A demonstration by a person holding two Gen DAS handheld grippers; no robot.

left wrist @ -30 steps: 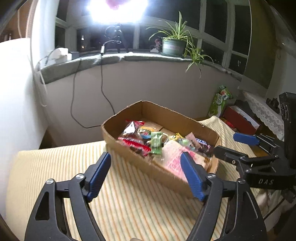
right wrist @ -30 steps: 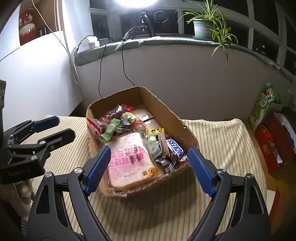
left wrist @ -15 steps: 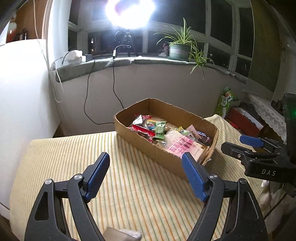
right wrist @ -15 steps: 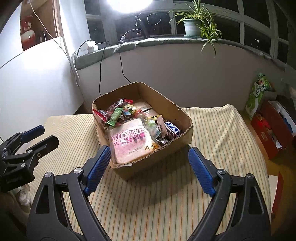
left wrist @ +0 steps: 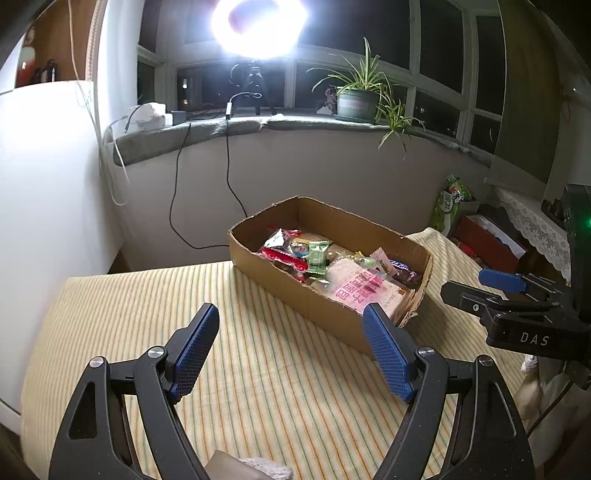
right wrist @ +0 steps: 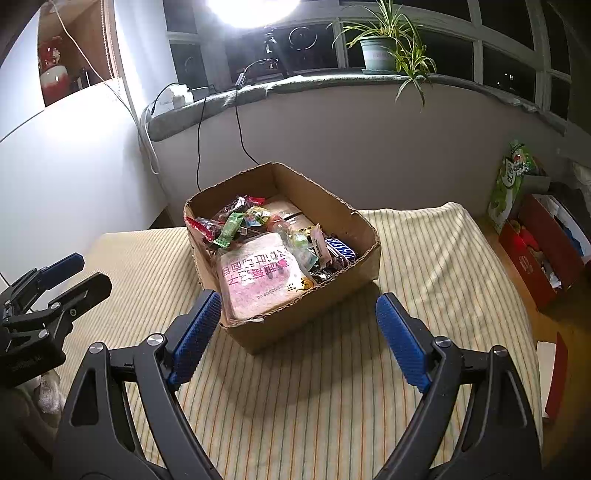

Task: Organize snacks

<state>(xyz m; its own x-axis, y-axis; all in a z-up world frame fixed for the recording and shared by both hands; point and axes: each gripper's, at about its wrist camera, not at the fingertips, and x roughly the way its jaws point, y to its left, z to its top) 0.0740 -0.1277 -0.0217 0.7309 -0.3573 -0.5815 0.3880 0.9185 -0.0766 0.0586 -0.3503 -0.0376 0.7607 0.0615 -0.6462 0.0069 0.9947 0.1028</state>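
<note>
An open cardboard box (left wrist: 332, 310) (right wrist: 295, 325) stands on the striped yellow table. It holds several wrapped snacks, a large pink-printed bread packet (left wrist: 364, 290) (right wrist: 258, 275) at its near end, a green wrapper (left wrist: 318, 256) (right wrist: 229, 229) and a red one (left wrist: 284, 256). My left gripper (left wrist: 291, 343) is open and empty, over the cloth short of the box; it also shows at the left of the right wrist view (right wrist: 64, 280). My right gripper (right wrist: 299, 332) is open and empty just before the box's near corner; it also shows in the left wrist view (left wrist: 484, 286).
The striped table (left wrist: 147, 302) (right wrist: 424, 258) ends at a wall and windowsill with a bright ring light (left wrist: 258, 22), cables and a potted plant (left wrist: 356, 103). A green snack bag (right wrist: 511, 184) and red box (right wrist: 543, 254) stand to the right, off the table.
Both grippers have pulled back from the box and risen; the box looks smaller and farther in both views. Both stay open and empty. The box has not moved.
</note>
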